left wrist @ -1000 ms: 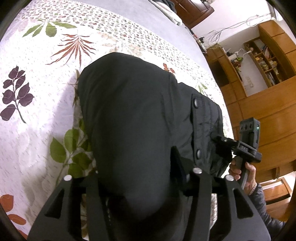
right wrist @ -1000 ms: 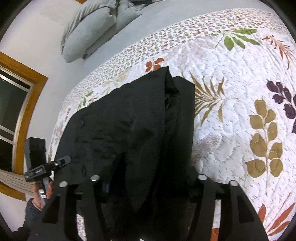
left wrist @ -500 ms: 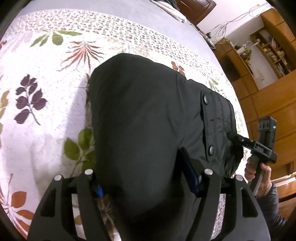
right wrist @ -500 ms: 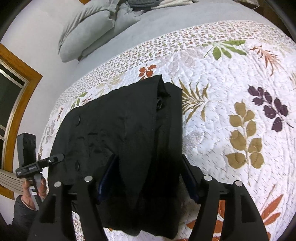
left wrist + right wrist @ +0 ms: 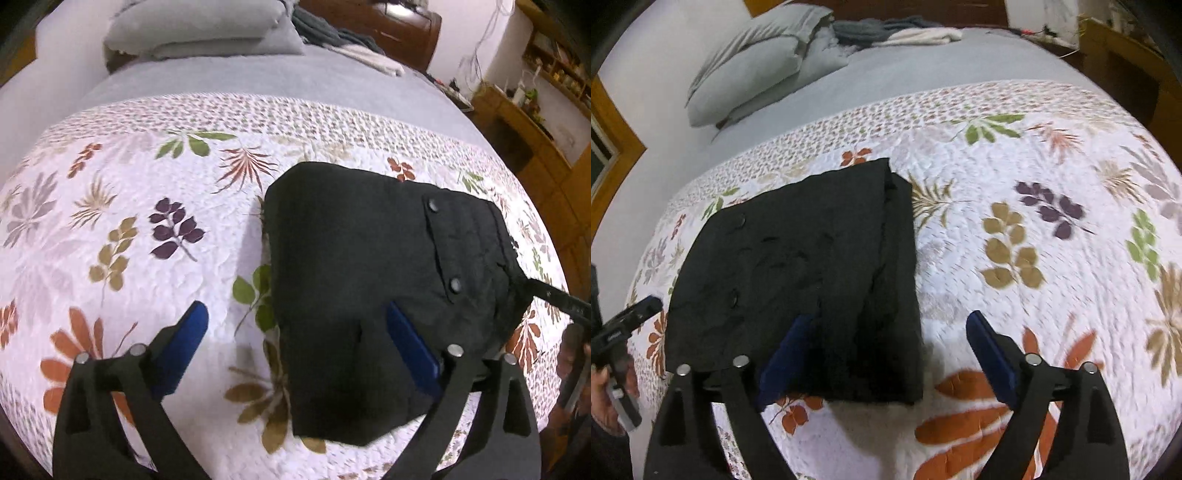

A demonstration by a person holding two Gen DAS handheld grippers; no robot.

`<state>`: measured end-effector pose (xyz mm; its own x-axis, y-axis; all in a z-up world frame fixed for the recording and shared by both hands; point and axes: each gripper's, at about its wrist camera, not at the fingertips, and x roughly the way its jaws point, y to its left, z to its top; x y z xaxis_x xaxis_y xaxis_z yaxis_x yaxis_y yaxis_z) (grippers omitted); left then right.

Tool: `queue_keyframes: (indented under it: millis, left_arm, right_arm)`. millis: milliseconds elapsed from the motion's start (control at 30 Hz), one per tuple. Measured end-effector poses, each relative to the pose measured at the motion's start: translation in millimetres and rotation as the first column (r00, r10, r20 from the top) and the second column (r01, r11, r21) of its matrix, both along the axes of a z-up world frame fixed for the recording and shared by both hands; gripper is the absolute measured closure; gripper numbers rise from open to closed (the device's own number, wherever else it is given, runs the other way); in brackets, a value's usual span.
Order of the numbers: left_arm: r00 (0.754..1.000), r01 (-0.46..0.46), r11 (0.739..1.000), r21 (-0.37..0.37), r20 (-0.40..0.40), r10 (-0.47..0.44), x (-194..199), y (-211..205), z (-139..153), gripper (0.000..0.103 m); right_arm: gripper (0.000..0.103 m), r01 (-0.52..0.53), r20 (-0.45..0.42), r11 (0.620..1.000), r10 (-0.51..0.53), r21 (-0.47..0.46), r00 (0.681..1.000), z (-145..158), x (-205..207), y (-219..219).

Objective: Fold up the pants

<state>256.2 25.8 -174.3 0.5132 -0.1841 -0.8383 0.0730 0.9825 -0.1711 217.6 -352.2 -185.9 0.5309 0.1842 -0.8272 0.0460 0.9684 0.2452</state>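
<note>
One pair of black pants (image 5: 373, 280), folded into a compact block, lying flat on a white quilt (image 5: 147, 266) printed with coloured leaves.

Location: in the left wrist view the block fills the space from centre to 4 o'clock; in the right wrist view it sits from centre toward 8 o'clock. Two snap buttons show on its upper layer. Stacked layer edges are visible along the side toward 3 o'clock in the right view.

Left gripper (image 5: 297, 323): fingers spread wide, nothing between them. The blue pad at 7 o'clock hangs over bare quilt; the other pad overlaps the near part of the cloth, contact not clear.

Right gripper (image 5: 890, 330): fingers likewise spread and empty, straddling the near corner of the block; one pad over cloth, the other over quilt.

Change noted: half a second ago both sets of fingers stood close about the fabric with the cloth filling the lower frame. Both have since let go and drawn back, and the garment stayed in place without springing open.

Also present: grey pillows (image 5: 753, 70) at 11 o'clock and a heap of grey and white laundry (image 5: 894, 31) at 12 o'clock, well apart from the block.

Assessment: the last fold looks set down and released; task appears complete or nearly so, with at most a smoothing pass left.
</note>
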Motion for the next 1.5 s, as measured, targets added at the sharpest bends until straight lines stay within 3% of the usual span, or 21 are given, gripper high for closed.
queue_keyframes:
  millis: [267, 367, 533, 700, 867, 1500]
  left_arm:
    - [0.999, -0.047, 0.998, -0.035, -0.014, 0.046, -41, -8, 8, 0.006]
    - [0.999, -0.047, 0.999, -0.013, -0.02, 0.047, -49, -14, 14, 0.006]
    - [1.0, -0.014, 0.999, 0.046, 0.01, 0.014, -70, -31, 43, 0.006]
    - [0.997, 0.024, 0.998, 0.065, 0.072, -0.029, -96, -42, 77, 0.006]
    - [0.995, 0.047, 0.996, 0.072, 0.086, -0.053, -115, -48, 96, 0.006]
    - [0.99, 0.044, 0.998, 0.054, 0.129, -0.051, -153, -51, 128, 0.006]
  right_arm:
    - [0.012, 0.036, 0.027, 0.998, -0.035, -0.043, 0.999, 20, -38, 15]
    - [0.012, 0.046, 0.028, 0.996, -0.044, -0.072, 0.999, 30, -49, 25]
    - [0.012, 0.066, 0.027, 0.996, -0.064, -0.068, 0.998, 49, -68, 40]
    - [0.012, 0.079, 0.056, 0.993, -0.074, -0.088, 0.996, 71, -86, 54]
    - [0.012, 0.09, 0.074, 0.989, -0.082, -0.116, 0.994, 90, -102, 63]
    - [0.01, 0.079, 0.089, 0.982, -0.065, -0.169, 0.994, 117, -132, 90]
